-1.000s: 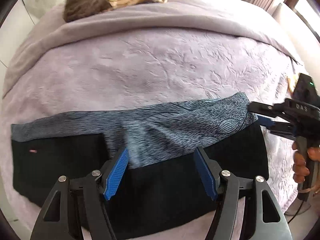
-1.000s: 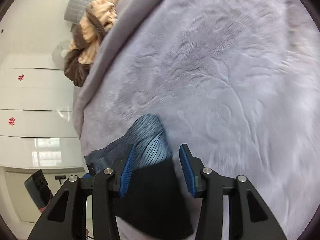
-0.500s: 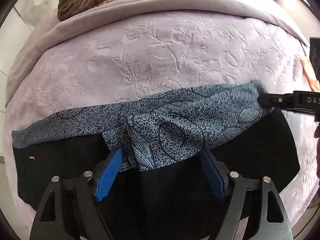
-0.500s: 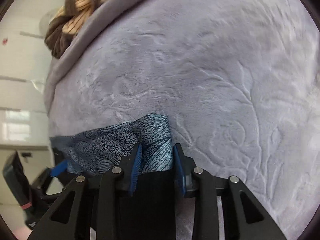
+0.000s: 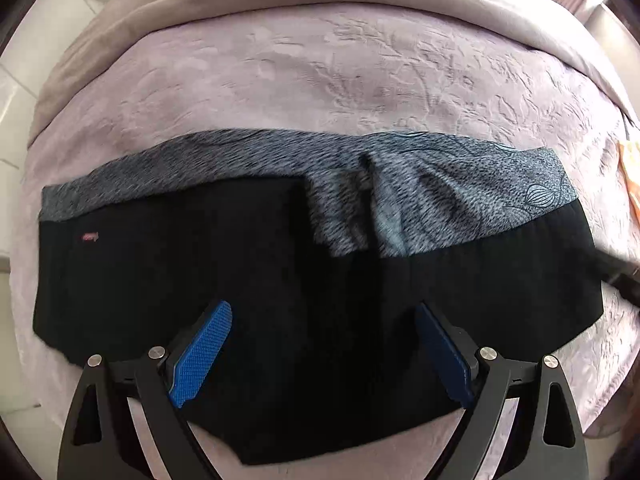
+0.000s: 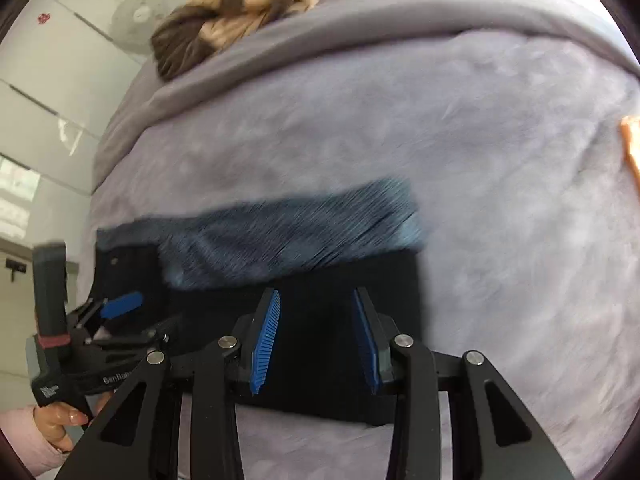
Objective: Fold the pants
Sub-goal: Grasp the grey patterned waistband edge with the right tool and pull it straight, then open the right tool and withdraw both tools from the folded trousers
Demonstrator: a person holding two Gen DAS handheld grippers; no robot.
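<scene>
Both tongs, left [image 5: 322, 356] and right [image 6: 316, 344], gape empty over pants [image 5: 280, 280] lying lengthwise left-to-right.

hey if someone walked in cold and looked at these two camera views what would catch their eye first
First, the black pants with their blue-grey patterned band, spread flat across the near part of the lilac bedspread. Next, both sets of blue-padded tongs, left and right, open above the black fabric and holding nothing. At the far end of the bed lies a crumpled brown and tan striped blanket.
</scene>
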